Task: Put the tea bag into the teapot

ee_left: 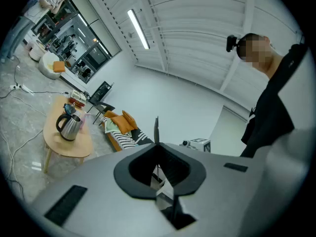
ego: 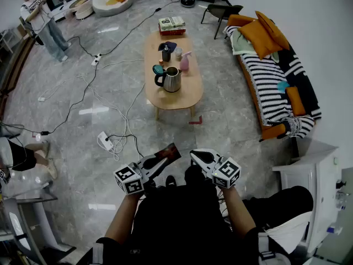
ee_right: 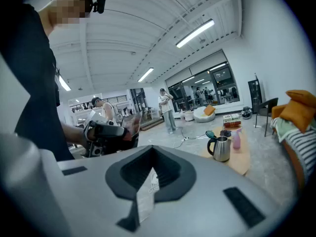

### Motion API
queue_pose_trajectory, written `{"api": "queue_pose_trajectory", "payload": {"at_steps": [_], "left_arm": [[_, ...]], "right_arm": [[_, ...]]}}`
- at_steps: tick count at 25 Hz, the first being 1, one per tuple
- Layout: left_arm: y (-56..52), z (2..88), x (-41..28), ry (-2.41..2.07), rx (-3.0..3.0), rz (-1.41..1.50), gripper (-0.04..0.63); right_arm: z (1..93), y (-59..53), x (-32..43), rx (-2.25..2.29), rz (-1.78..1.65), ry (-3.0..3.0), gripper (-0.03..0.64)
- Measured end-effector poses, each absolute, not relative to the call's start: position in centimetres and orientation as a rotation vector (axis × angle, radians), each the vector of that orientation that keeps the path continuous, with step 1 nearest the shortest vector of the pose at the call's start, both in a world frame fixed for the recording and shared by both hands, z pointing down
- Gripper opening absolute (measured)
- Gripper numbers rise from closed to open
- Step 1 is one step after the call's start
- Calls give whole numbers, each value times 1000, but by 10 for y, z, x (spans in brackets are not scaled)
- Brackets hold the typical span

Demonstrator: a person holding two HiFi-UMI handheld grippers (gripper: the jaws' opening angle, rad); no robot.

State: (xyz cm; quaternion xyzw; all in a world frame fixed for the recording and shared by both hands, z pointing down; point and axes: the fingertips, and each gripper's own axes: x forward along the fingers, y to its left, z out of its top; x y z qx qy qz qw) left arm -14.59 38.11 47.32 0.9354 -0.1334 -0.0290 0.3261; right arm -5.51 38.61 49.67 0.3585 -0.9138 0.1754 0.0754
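Both grippers are close to my body, far from the low wooden table (ego: 182,101). On that table stands the steel teapot (ego: 172,79) with a teal lid, also seen as the teapot (ee_left: 69,126) and the teapot (ee_right: 220,148). My left gripper (ego: 160,160) is shut on a dark reddish tea bag packet (ego: 169,153). In the left gripper view the packet (ee_left: 156,128) shows edge-on above the shut jaws. My right gripper (ego: 197,157) is shut on a white tea bag (ee_right: 146,194) with a string, which lies in the slot between its jaws.
A pink spray bottle (ego: 185,61), a dark cup (ego: 166,53) and books (ego: 171,24) share the table. Cables and a power strip (ego: 105,141) lie on the marble floor between me and the table. A striped sofa (ego: 276,81) stands at the right; a person (ego: 44,21) stands far left.
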Motion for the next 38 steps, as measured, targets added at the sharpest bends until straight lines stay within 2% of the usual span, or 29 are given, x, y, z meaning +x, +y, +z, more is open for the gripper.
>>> {"api": "queue_pose_trajectory", "payload": {"at_steps": [22, 38], "left_arm": [[349, 480, -137, -400, 2432, -68, 21], [305, 479, -104, -550, 2398, -97, 21]], "right_arm": [[505, 355, -51, 961, 546, -2741, 8], [507, 287, 17, 984, 575, -2736, 8]]}}
